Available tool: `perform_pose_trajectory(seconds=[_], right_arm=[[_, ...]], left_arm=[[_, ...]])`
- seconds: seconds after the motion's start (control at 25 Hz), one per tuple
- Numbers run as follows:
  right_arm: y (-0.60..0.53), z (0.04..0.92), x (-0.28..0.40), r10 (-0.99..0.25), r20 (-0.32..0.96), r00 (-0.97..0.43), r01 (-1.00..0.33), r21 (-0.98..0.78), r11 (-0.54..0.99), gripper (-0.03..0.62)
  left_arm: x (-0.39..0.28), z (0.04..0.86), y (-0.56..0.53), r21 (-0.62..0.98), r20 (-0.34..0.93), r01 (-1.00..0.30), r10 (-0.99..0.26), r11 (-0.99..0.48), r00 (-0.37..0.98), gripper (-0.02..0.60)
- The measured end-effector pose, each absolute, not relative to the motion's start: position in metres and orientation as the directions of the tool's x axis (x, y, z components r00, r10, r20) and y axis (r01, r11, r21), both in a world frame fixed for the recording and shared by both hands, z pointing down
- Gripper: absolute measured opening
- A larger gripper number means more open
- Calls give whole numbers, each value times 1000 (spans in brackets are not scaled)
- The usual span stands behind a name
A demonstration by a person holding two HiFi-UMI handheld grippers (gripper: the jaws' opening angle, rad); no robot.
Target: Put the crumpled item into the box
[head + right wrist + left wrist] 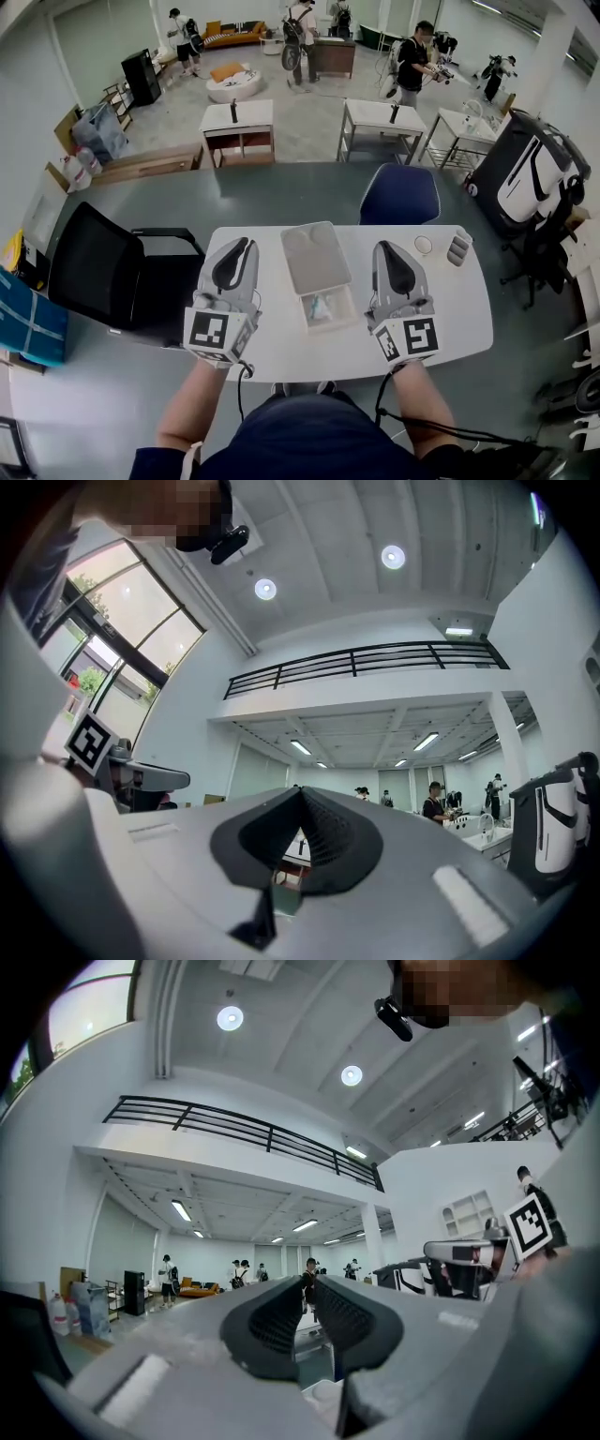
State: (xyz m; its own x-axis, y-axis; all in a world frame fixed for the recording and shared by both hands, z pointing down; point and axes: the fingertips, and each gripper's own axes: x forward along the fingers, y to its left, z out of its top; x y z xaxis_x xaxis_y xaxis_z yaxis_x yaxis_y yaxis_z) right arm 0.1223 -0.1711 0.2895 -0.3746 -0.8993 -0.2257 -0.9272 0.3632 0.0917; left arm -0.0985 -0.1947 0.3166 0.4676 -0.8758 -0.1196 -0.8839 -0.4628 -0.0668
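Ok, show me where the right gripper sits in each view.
Head view: the right gripper lies shut on the white table, right of the open box.
Left gripper view: near the right edge, seen side-on, beside its marker cube.
Right gripper view: low centre, its own jaws closed together.
Shared landmark: the black balcony railing, in both gripper views only.

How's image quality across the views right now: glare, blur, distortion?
Head view: even light, fisheye bends the edges, box clear. Left gripper view: ceiling lamp flares, heavy vignette. Right gripper view: bright window washes out, corners dark.
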Motion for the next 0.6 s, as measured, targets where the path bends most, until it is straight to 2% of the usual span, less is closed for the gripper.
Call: perform_pose_trajectory(seconds=[0.6], right_arm=[[-184,303,121,-904,-191,-383,-924,76,376,2]], left_arm=[[-105,328,-210,-13,-87,-888,-884,-460,459,43]])
